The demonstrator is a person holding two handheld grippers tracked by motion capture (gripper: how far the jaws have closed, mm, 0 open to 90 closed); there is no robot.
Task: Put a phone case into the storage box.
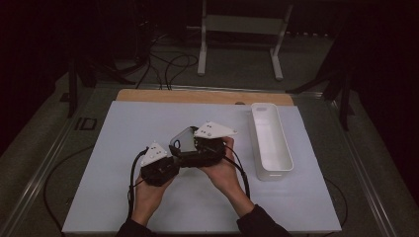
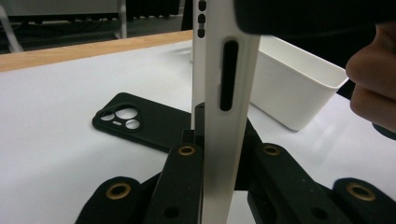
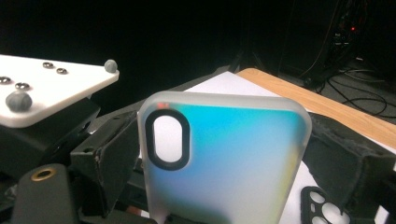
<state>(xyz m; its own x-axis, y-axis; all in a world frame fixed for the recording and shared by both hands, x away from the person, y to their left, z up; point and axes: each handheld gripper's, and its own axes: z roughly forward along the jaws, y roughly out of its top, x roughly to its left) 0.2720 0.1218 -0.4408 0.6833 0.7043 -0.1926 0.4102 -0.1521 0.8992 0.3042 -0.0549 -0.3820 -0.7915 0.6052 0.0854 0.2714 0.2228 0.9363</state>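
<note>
From the high view, we see both hands meeting just left of the white bin (image 1: 271,143), over the white table (image 1: 123,148). The left gripper (image 1: 165,165) and right gripper (image 1: 190,148) share a translucent phone case (image 1: 184,140) held above the table.

In the left gripper view, our fingers (image 2: 187,186) are clamped on the case's edge (image 2: 229,93), which stands upright between them. A black phone case (image 2: 140,120) lies flat on the table beyond, left of the bin (image 2: 294,88).

In the right gripper view, the translucent case (image 3: 224,158) stands up close with its camera cutout (image 3: 167,140) at upper left; we cannot tell how this gripper's fingers are set. We judge a handover: keep one grip firm before releasing the other, and avoid twisting the thin shell.
</note>
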